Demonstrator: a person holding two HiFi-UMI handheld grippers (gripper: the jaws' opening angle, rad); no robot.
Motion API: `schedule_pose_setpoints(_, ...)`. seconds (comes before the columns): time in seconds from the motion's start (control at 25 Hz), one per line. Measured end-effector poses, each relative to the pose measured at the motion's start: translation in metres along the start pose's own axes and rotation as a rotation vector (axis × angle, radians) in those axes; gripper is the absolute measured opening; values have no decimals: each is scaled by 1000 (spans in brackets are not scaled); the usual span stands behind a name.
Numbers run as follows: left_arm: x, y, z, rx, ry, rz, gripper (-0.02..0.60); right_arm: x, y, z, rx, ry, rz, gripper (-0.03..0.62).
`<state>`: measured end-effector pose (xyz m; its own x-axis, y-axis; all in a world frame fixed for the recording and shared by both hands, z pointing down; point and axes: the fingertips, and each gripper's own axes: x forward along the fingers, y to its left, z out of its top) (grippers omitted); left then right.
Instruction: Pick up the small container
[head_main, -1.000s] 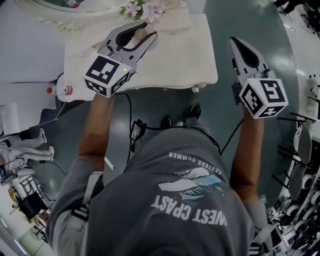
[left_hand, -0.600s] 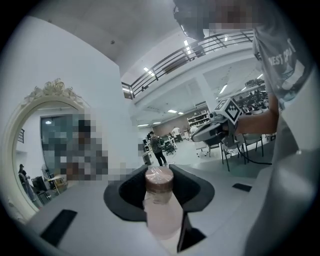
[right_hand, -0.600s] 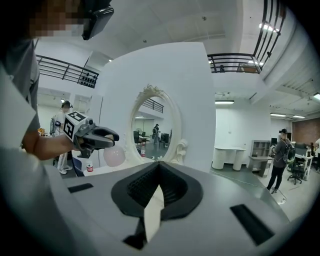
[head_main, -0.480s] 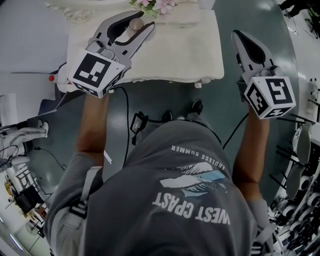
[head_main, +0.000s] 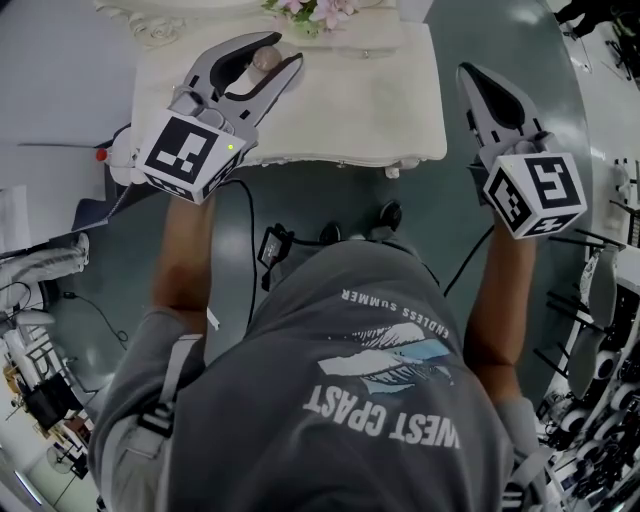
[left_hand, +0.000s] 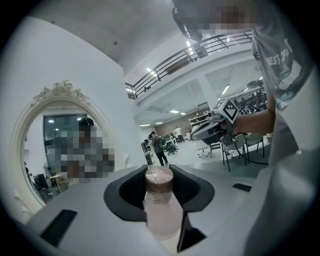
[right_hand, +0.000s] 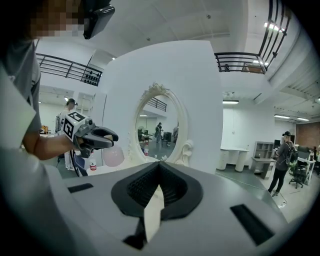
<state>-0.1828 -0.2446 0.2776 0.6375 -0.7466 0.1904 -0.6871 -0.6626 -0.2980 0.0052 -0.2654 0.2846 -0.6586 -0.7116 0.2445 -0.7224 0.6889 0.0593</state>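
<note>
The small container (head_main: 266, 58), a pale pink bottle with a brown cap, is held above the cream dressing table (head_main: 360, 110). My left gripper (head_main: 274, 52) is shut on it. In the left gripper view the container (left_hand: 161, 210) stands upright between the dark pads, cap at the top. My right gripper (head_main: 468, 76) hovers off the table's right edge, and its jaws meet with nothing between them (right_hand: 159, 169). The right gripper view shows the left gripper (right_hand: 97, 137) at the left with the pink container (right_hand: 113, 156) hanging under its fingers.
An oval mirror in an ornate white frame (right_hand: 161, 125) stands at the table's back, with pink flowers (head_main: 312, 12) beside it. A small red-capped bottle (head_main: 104, 156) is left of the table. Cables trail on the floor by the person's feet (head_main: 330, 235).
My left gripper has drifted a little left and farther over the table, still holding the container. The right gripper has barely moved.
</note>
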Motion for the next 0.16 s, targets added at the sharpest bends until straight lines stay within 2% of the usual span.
schedule_pose_setpoints(0.16,0,0,3,-2,-3,-2,143,-1,1,3,-3,4,1,25)
